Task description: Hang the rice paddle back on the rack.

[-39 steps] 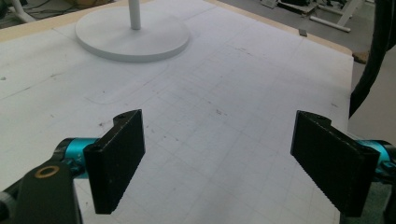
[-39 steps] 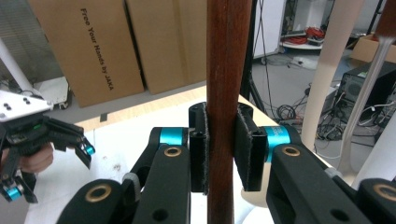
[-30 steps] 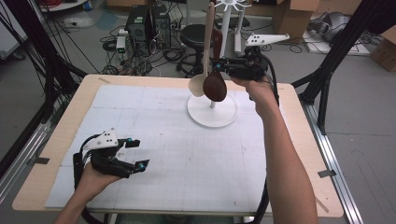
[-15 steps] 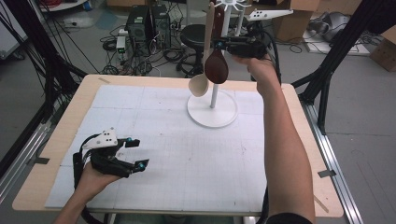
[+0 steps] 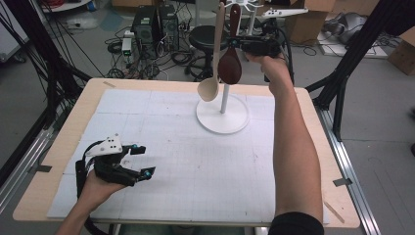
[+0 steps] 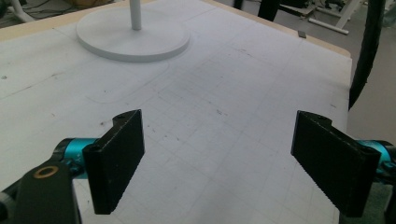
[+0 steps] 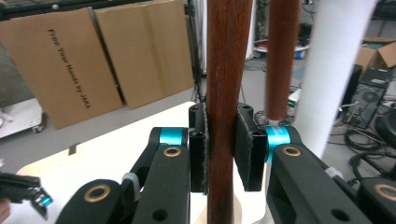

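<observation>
Work in hand: you were hanging a dark wooden spoon (image 5: 230, 62) on the white stand (image 5: 223, 113) at the far side of the bench (image 5: 58, 147).

Right tool (image 7: 220, 148): you had it clamped on the dark spoon's handle, pads pressing both sides, the handle upright between them. In the high view it was raised level with the top of the stand, your arm stretched out over the bench.

Left tool (image 6: 219, 163): you held it with the jaws spread wide and nothing between them, resting low at the near left of the bench, well apart from the stand.

Where the dark spoon was: in the air beside the stand's pole, bowl down and clear of the base, its top end up near the hooks at the stand's crown.

Pale spoon (image 5: 214, 58): it hung from the stand just beside the dark one, bowl down, so that one looked finished.

Done: the dark spoon was lifted, upright and brought up to hook height.

Left: whether its handle end had caught a hook could not be told from the pictures. By my reading you had yet to seat it, let go and draw the tool back.
</observation>
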Tool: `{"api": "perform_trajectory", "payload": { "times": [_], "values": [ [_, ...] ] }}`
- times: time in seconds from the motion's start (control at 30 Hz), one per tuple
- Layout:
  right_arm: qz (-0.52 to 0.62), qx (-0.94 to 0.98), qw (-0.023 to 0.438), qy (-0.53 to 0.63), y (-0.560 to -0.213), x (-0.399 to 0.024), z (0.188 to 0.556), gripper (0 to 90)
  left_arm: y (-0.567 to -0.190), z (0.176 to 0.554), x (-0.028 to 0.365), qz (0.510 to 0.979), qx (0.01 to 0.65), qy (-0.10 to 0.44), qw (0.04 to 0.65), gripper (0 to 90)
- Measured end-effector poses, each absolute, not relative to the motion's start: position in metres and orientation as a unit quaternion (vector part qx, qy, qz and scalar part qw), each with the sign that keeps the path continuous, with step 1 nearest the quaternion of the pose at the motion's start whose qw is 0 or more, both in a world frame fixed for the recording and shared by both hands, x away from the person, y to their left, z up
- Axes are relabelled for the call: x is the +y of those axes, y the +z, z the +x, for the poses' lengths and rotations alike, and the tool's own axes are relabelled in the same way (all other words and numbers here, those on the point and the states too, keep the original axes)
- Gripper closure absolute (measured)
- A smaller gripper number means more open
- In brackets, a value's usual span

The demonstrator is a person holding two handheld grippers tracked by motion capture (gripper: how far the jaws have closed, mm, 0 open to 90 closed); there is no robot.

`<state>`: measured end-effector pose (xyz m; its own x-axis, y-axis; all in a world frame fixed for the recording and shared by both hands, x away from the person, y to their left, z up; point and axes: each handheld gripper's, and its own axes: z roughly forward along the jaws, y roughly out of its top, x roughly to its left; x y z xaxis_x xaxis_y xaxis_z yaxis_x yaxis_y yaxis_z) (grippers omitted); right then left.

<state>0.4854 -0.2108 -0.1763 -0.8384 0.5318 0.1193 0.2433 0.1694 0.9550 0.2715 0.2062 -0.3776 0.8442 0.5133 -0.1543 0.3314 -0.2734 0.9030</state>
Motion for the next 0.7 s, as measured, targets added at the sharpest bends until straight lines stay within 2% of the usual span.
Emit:
{"api": "perform_trajectory", "payload": {
  "times": [0.17, 0.3, 0.53, 0.7],
  "values": [
    [0.259, 0.754, 0.131, 0.589, -0.177, -0.210, 0.485, 74.0, -0.378, 0.271, 0.205, 0.795, 0.265, 0.083, 0.540, 17.8],
    [0.268, 0.755, 0.142, 0.582, -0.178, -0.213, 0.480, 64.9, -0.378, 0.271, 0.207, 0.794, 0.268, 0.084, 0.540, 17.8],
    [0.290, 0.749, 0.154, 0.575, -0.185, -0.220, 0.466, 39.5, -0.379, 0.271, 0.212, 0.789, 0.276, 0.083, 0.542, 17.6],
    [0.299, 0.749, 0.161, 0.569, -0.191, -0.223, 0.454, 30.3, -0.379, 0.272, 0.215, 0.789, 0.280, 0.087, 0.540, 17.2]
  ]
}}
